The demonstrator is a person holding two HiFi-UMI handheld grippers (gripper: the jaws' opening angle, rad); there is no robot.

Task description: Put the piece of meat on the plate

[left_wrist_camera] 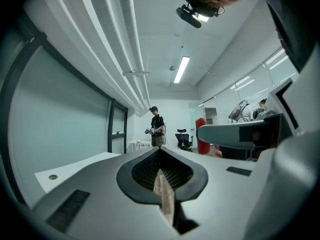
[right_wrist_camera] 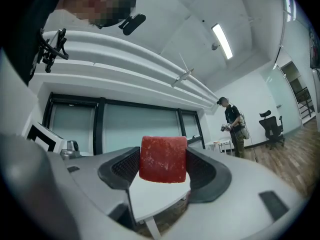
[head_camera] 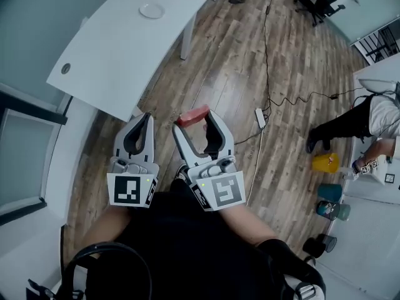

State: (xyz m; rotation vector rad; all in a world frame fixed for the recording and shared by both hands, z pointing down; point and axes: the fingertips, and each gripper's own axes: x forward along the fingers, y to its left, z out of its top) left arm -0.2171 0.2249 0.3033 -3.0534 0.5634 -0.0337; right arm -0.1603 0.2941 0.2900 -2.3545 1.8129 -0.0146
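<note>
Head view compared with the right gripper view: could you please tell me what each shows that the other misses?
Only the head view shows the plate on the white table and the shut left claw. Only the right gripper view shows the ceiling light and a standing person in black. Both show the red meat clamped in the right claw.

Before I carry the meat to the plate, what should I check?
1. Meat clamped between the jaws of the right hand-held gripper: ok.
2. How firm the grip is, with the meat at the jaw tips: cannot tell.
3. Left hand-held gripper shut, empty, beside the right one and not in its way: ok.
4. Plate bare, on the table: ok.
5. Meat over the plate: not ok; it is above the floor, short of the table.
6. Cable off to the right, away from the way to the table: ok.
</note>
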